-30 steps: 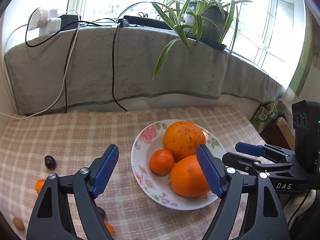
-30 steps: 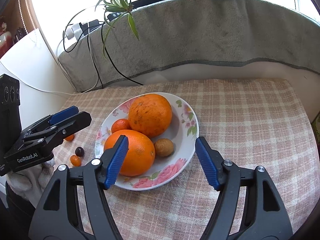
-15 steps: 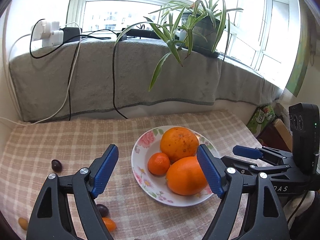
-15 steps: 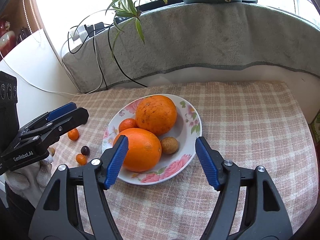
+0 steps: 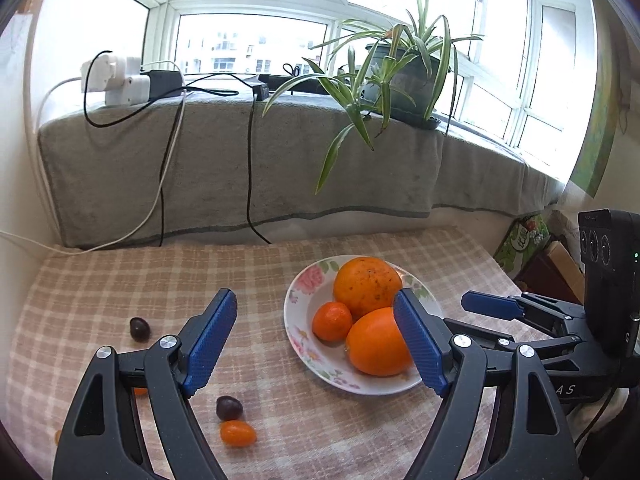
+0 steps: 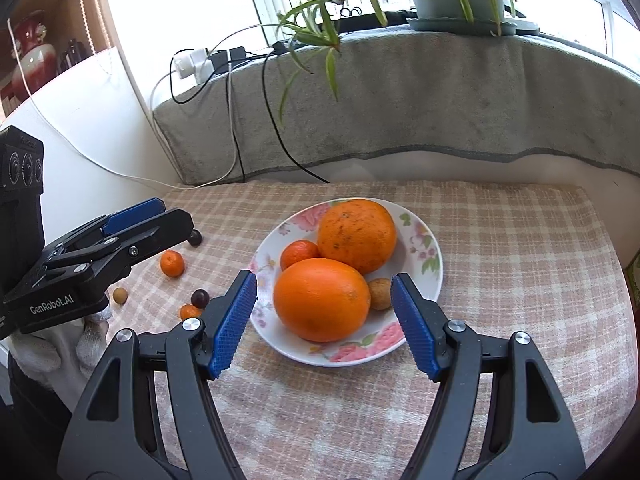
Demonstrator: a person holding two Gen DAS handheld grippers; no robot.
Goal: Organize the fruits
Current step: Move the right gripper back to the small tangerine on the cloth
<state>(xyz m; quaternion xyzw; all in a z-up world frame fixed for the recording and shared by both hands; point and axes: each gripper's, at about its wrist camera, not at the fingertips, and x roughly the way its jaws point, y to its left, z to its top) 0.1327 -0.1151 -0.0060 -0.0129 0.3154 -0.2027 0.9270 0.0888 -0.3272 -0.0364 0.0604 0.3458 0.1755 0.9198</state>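
Two claws, left claw [image 5: 314,344] and right claw [image 6: 324,322], hang spread and empty. Loose small fruits [image 6: 172,263] lie near the tabletop's [image 6: 520,264] left edge, beside the plate [image 6: 434,276].

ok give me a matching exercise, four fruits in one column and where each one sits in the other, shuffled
Column one:
1. speckled big orange
2. small brown fruit
3. loose small mandarin
4. oval orange kumquat

Column two:
A. on the checked cloth, right beside a dark plum
B. on the cloth, near the left gripper
C. far side of the floral plate
D. on the plate, tucked against the smooth big orange

Pairs: 1-C, 2-D, 3-B, 4-A
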